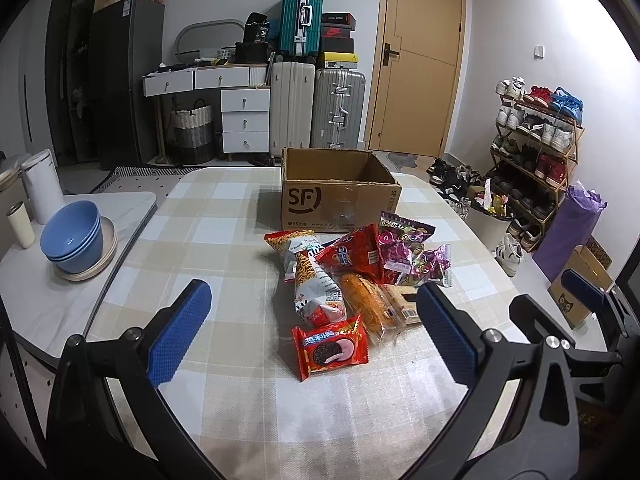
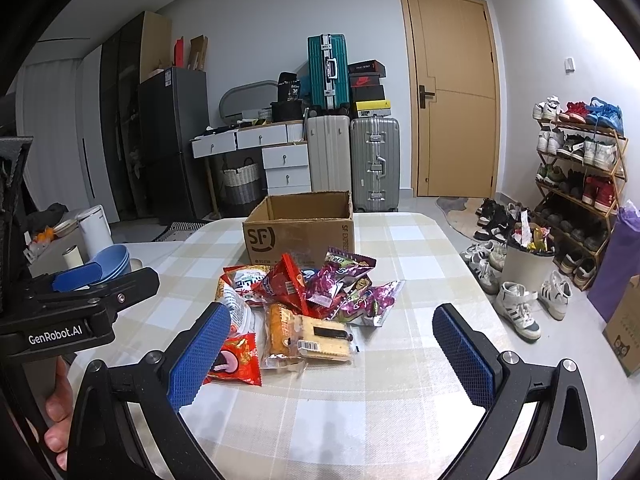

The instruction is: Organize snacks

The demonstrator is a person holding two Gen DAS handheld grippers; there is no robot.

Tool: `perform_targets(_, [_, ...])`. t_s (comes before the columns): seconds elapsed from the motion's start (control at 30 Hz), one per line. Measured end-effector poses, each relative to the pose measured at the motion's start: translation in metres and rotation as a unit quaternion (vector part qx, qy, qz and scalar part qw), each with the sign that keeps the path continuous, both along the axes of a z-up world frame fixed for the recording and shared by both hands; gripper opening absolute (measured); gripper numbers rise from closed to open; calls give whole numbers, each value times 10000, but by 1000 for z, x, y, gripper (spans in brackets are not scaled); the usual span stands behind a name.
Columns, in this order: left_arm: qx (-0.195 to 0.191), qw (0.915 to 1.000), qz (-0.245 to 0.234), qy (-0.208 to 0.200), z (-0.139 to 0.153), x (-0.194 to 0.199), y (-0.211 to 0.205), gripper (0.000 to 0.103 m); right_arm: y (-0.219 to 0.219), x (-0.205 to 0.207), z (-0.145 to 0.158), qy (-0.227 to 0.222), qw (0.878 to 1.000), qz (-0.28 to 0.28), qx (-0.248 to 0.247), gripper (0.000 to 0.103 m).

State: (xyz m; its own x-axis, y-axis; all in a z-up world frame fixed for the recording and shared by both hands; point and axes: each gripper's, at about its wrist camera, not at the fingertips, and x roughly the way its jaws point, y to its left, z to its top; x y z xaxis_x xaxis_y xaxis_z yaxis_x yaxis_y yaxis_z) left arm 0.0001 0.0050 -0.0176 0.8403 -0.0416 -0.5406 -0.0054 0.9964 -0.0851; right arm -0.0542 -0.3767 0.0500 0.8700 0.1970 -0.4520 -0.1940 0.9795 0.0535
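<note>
A pile of snack packets lies mid-table: a red Oreo pack [image 1: 330, 347] [image 2: 236, 360] nearest, a clear-wrapped bread roll [image 1: 366, 310] [image 2: 280, 334], a sandwich-cracker pack [image 2: 326, 338], a striped chip bag [image 1: 310, 270], a red bag [image 1: 354, 256] [image 2: 286, 286] and purple candy bags [image 1: 408, 252] [image 2: 348, 286]. An open, empty cardboard SF box [image 1: 340, 196] [image 2: 300, 236] stands just behind them. My left gripper [image 1: 314, 334] is open and empty, hovering before the pile. My right gripper [image 2: 332, 352] is open and empty, to the right of the left one, also facing the pile.
The table has a checked cloth [image 1: 224, 216] [image 2: 400, 264]. Blue bowls on a plate [image 1: 74, 242] [image 2: 114, 264], a white canister [image 1: 42, 186] and a small cup [image 1: 20, 224] stand on the left side table. A shoe rack [image 2: 580, 168], loose shoes and a bin [image 2: 524, 264] are on the right.
</note>
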Motion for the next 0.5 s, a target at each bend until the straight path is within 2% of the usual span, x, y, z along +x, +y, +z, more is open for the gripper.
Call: perform_targets(0.5, [-87,9998,54,161,-14,8,6,102,-4,3,-8,130,9999,20,39,103])
